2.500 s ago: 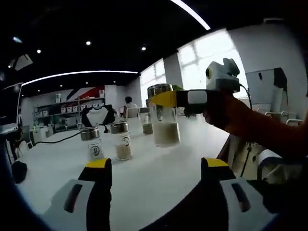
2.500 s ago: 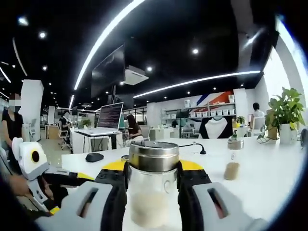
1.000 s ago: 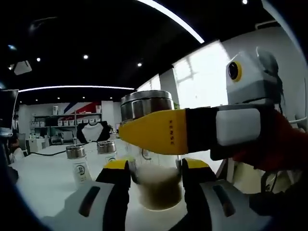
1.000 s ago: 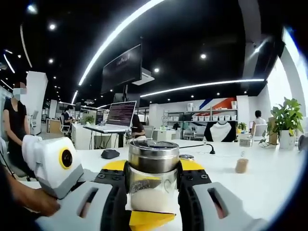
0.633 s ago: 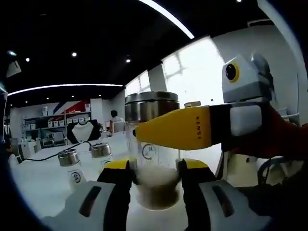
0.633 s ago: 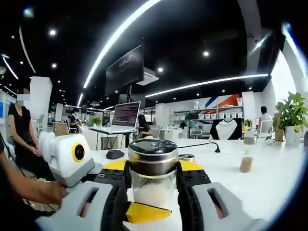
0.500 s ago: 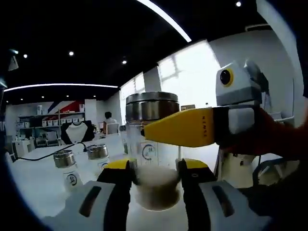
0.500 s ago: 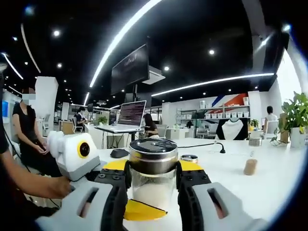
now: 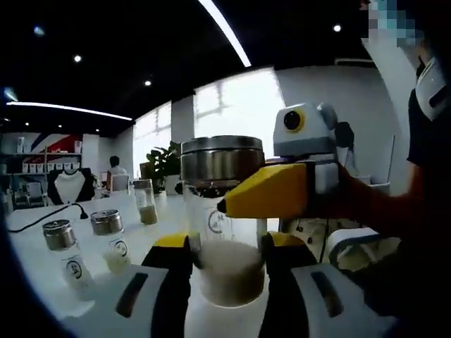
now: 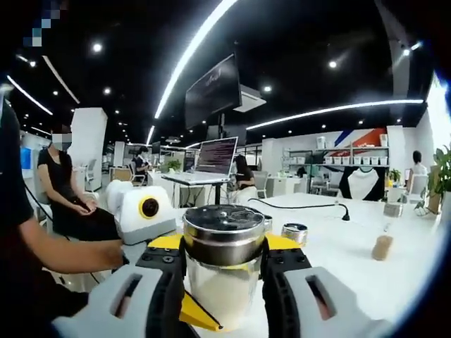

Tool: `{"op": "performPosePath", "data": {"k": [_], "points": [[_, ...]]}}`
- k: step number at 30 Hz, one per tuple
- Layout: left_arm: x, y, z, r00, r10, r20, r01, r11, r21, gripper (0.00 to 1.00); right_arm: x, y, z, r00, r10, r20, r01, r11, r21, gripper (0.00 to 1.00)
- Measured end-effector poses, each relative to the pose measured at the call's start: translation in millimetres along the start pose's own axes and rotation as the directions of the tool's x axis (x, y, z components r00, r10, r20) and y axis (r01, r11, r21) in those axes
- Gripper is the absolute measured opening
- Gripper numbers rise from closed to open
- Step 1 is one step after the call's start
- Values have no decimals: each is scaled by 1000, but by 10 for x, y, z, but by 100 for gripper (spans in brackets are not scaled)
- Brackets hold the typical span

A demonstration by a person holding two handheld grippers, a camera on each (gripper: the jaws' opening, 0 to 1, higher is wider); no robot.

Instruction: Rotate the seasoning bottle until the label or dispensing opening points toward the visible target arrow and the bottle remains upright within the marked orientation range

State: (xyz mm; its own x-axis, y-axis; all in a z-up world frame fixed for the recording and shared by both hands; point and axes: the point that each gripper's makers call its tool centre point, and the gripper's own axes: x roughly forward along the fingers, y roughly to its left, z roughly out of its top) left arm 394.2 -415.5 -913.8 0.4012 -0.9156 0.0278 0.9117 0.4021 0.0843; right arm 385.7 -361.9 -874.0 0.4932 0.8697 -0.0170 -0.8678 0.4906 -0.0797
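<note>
The seasoning bottle [image 9: 223, 225] was held upright between both grippers, just above the white table [image 9: 42, 246]. The left gripper [image 9: 222, 264] was closed narrowly on the lower glass body at the level of the filling; the right gripper [image 10: 222, 257] was clamped on the bottle just under the steel cap [image 10: 223, 231], its yellow jaw crossing in front of the bottle in the left gripper view. No target arrow or marked range could be made out in either view.

Step in hand, as judged: a turn of the bottle about its own axis. For this to go well, one grip would best be eased while the other carries the turn — with both clamped, the glass can only twist against the pads. The cap should be kept level throughout, and the base set flat on the table before release.

The bottle itself was seen as a clear glass cylinder, roughly half filled with a pale, fine granular seasoning, topped with a wide brushed-metal cap. A round printed emblem [image 9: 218, 223] faced the left gripper view. Beyond the bottle, well apart from it, three smaller shaker jars [image 9: 113, 239] stood on the same table.
</note>
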Motion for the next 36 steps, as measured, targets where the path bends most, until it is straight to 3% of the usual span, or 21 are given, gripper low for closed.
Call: {"op": "performPosePath", "data": {"k": [2, 4, 8, 10, 13, 16, 18, 22, 25, 28, 31, 36], "points": [[34, 44, -6, 999, 48, -6, -48, 999, 16, 44, 20, -60, -6, 998, -66, -15, 65, 996, -67, 39], [68, 111, -18, 993, 115, -14, -114, 992, 50, 45, 42, -88, -20, 994, -104, -23, 102, 991, -83, 39], [84, 196, -2, 973, 231, 16, -232, 972, 47, 45, 49, -179, 8, 986, -169, 6, 169, 985, -31, 39], [99, 241, -11, 957, 290, 6, -290, 956, 34, 44, 29, -265, 32, 971, -239, 16, 239, 970, -43, 39], [150, 280, 51, 932, 361, 38, -363, 930, 52, 44, 11, -331, 166, 944, -323, 65, 328, 942, -70, 39], [170, 324, 109, 905, 420, 66, -424, 901, 91, 45, -46, -371, 281, 916, -380, 130, 379, 925, 28, 39], [176, 317, 129, 894, 442, 75, -448, 888, 106, 45, -85, -408, 308, 892, -424, 155, 413, 905, 96, 39], [195, 312, 120, 882, 467, 67, -472, 868, 155, 47, -116, -406, 304, 865, -468, 180, 455, 884, 110, 39], [138, 298, 119, 881, 468, 64, -473, 868, 155, 46, -118, -387, 304, 876, -443, 189, 431, 896, 104, 39], [84, 279, 181, 884, 455, 108, -467, 869, 165, 45, -123, -334, 360, 904, -362, 228, 344, 932, 117, 39], [117, 243, 183, 906, 403, 127, -416, 904, 97, 45, -120, -301, 351, 915, -324, 241, 327, 945, 30, 39], [115, 250, 130, 920, 373, 122, -383, 920, 79, 45, -125, -282, 296, 941, -260, 218, 265, 964, 7, 39]]}}
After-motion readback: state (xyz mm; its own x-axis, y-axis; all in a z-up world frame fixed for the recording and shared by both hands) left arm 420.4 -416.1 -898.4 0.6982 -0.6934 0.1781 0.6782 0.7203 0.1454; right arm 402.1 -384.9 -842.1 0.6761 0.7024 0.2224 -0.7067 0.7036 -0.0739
